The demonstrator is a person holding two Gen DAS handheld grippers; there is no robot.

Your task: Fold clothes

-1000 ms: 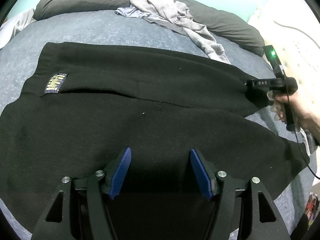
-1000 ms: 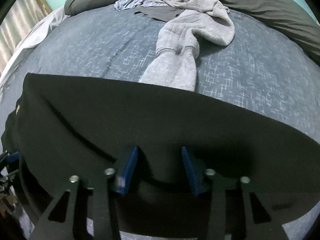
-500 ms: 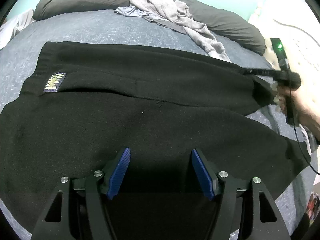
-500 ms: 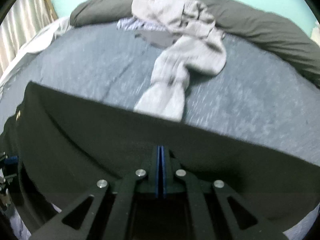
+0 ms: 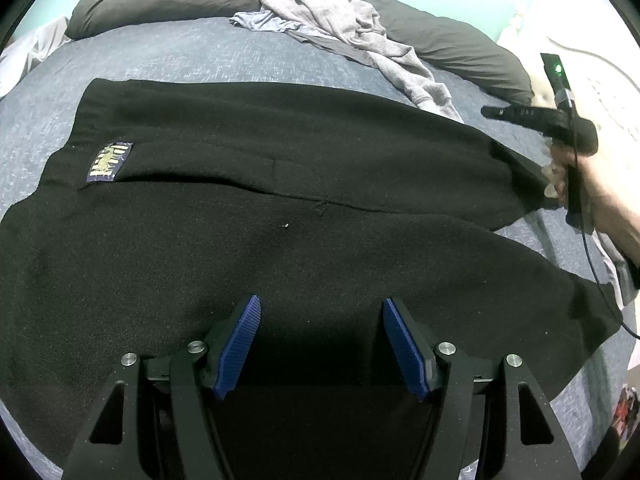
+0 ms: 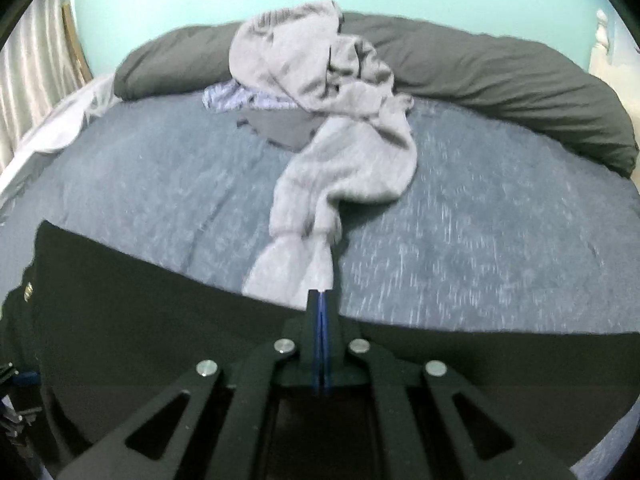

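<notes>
A black garment (image 5: pixel 280 208) with a yellow-and-blue label (image 5: pixel 109 161) lies spread on the blue bed. My left gripper (image 5: pixel 320 310) is open and empty, low over its near part. My right gripper (image 6: pixel 322 300) is shut on the black garment's far right edge (image 6: pixel 200 320) and lifts it off the bed. It also shows in the left wrist view (image 5: pixel 532 114), held by a hand, with the black cloth hanging below it.
A grey sweatshirt (image 5: pixel 340 20) and a bluish-purple garment (image 6: pixel 240 98) lie heaped at the back of the blue bedspread (image 5: pixel 160 52), against dark grey pillows (image 6: pixel 500 88). A white sheet (image 6: pixel 60 128) lies at the left edge.
My right gripper shut on the black garment's edge and has risen with it, lifting the cloth. My left gripper stayed open and nearly still.
</notes>
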